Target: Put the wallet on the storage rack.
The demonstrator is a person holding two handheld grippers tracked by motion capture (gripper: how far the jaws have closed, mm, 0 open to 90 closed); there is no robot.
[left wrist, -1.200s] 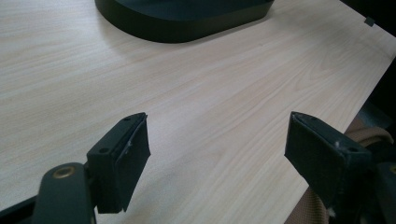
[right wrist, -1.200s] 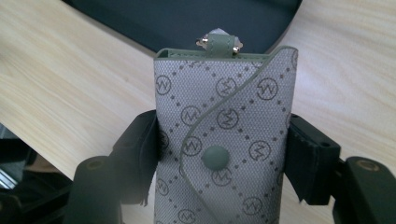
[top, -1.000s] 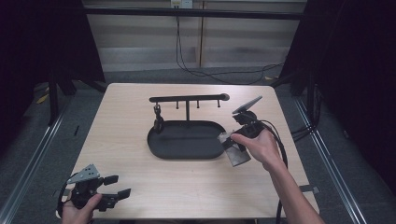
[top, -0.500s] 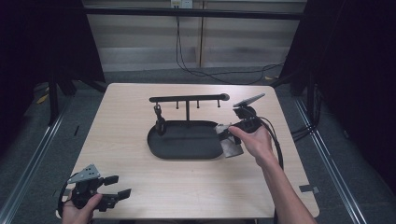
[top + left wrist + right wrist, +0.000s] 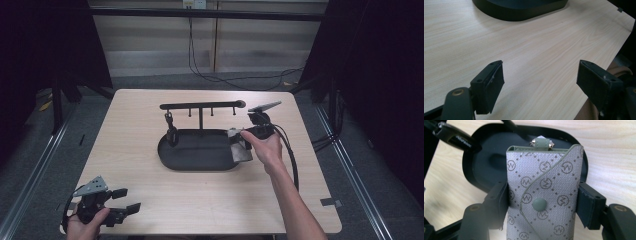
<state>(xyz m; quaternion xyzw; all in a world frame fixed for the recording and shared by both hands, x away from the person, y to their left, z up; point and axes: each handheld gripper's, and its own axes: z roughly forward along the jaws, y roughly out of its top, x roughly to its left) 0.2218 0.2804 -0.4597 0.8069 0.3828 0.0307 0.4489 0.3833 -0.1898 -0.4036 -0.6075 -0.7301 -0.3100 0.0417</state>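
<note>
The grey patterned pouch (image 5: 544, 195) is clamped between the right tongs (image 5: 544, 205), held above the right end of the black tray (image 5: 197, 156) at frame centre. Placement is judged not yet done. The left tongs (image 5: 540, 82), released and empty, hover at lower left of the table (image 5: 150, 200).

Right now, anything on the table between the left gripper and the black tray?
No. In the high view, bare wood separates the left gripper from the black tray; the left gripper view agrees.
</note>
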